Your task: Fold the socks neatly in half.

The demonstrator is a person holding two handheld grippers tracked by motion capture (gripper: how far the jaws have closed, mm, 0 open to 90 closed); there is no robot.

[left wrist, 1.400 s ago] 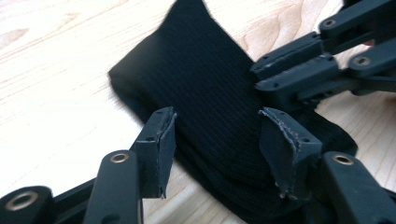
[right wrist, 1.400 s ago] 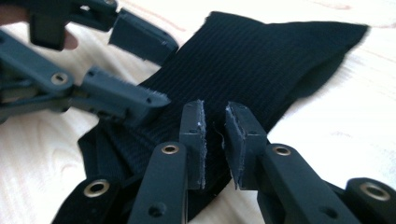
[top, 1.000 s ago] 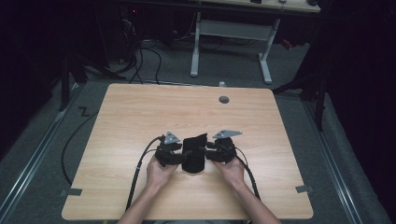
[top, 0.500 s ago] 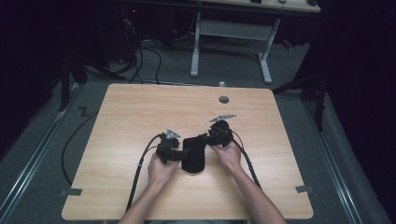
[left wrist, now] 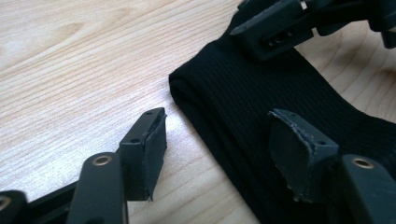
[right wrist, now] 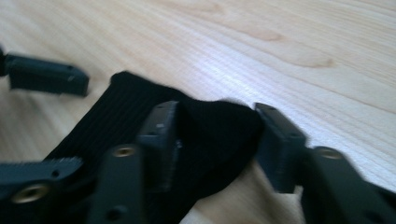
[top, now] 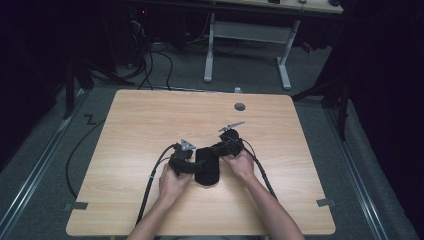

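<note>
- Left gripper (left wrist: 224, 154): its jaws stand apart and have just been opening; one pad rests on the bare wood, the other hovers over the ribbed edge of the black sock (left wrist: 280, 107), gripping nothing
- Right gripper (right wrist: 217, 140): its jaws have just been closing around a raised hump of the sock's end; the cloth fills the gap and both pads look pressed against it, a pinch as far as I can judge
- The sock lies flat near the middle of the wooden table (top: 150, 120), between the two hands, doubled into a short, thick bundle
- Judged from this, the fold looks partly made: one end is in a grip, and the left side is let go; tidying the bundle is left
</note>
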